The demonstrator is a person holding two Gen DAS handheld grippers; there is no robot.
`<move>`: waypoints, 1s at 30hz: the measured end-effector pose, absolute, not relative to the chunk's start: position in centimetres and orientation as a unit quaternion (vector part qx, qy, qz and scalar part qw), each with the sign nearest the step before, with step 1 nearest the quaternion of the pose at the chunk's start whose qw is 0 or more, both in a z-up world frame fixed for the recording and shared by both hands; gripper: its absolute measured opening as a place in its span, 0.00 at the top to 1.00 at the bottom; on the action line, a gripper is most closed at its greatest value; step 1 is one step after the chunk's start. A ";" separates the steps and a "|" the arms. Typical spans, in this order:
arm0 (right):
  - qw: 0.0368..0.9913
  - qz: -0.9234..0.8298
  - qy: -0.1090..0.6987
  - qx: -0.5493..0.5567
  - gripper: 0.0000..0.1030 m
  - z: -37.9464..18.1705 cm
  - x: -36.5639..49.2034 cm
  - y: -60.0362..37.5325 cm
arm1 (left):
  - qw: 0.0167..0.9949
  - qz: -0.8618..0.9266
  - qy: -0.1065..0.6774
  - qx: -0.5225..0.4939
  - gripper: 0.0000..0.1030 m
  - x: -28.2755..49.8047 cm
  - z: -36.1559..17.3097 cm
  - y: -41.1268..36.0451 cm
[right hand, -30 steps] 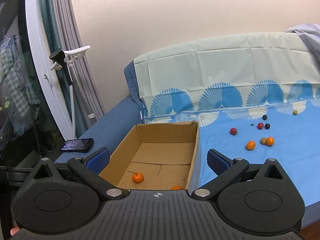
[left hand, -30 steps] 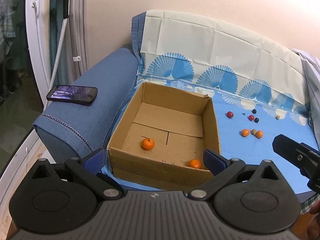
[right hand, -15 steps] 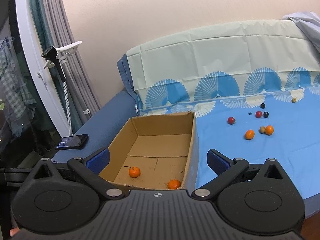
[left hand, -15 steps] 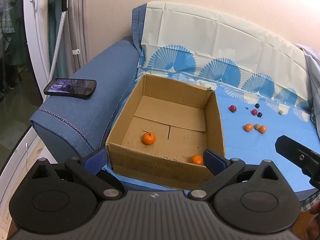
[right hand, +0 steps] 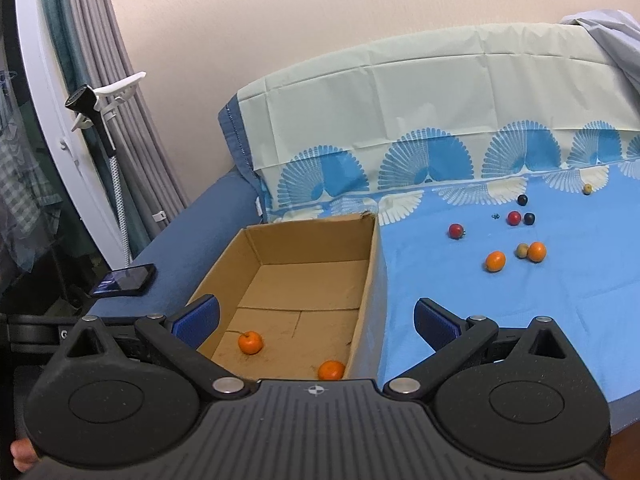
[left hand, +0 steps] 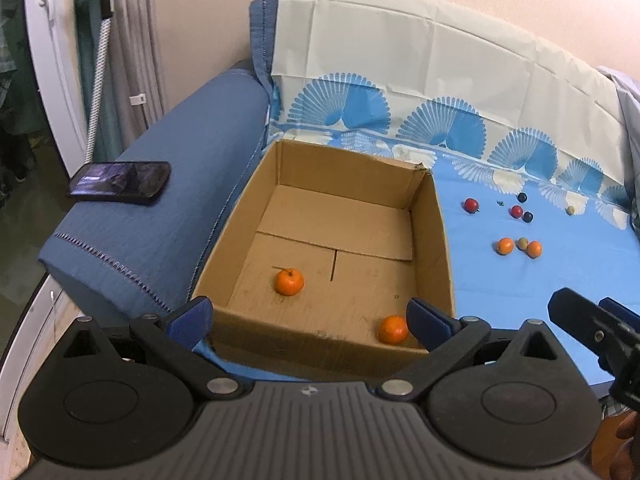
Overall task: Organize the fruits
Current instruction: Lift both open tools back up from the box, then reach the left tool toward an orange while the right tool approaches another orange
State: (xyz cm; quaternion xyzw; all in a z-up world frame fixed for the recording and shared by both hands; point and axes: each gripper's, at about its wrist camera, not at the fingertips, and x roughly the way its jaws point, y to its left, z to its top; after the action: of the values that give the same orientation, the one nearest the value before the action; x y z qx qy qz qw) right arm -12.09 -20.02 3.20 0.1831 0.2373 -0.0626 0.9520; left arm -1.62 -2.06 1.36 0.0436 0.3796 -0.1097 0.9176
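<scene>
Both claws are spread wide and hold nothing: the left gripper [left hand: 308, 316] hovers at the near wall of the box [left hand: 442, 248], which contains two oranges [left hand: 289, 281], while the right gripper [right hand: 316, 318] straddles the box's right wall. The loose fruits [right hand: 495, 261] lie well ahead and to the right on the blue sheet [right hand: 520, 300]. A phone [left hand: 120, 182] rests on the sofa arm [left hand: 160, 208], left of the box; curtains [right hand: 120, 92] hang beyond.
</scene>
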 end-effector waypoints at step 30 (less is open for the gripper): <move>0.914 -0.251 0.247 0.203 0.01 -3.0 -8.7 -41.9 | 0.891 -0.217 0.382 0.109 0.00 10.4 -3.0 -27.3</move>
State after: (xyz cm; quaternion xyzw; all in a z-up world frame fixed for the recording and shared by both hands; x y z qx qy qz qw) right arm -8.72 -41.89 -2.99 0.2027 0.2466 -0.2509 0.9139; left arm 10.39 -27.29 -2.99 0.1092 0.3824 -0.2172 0.8915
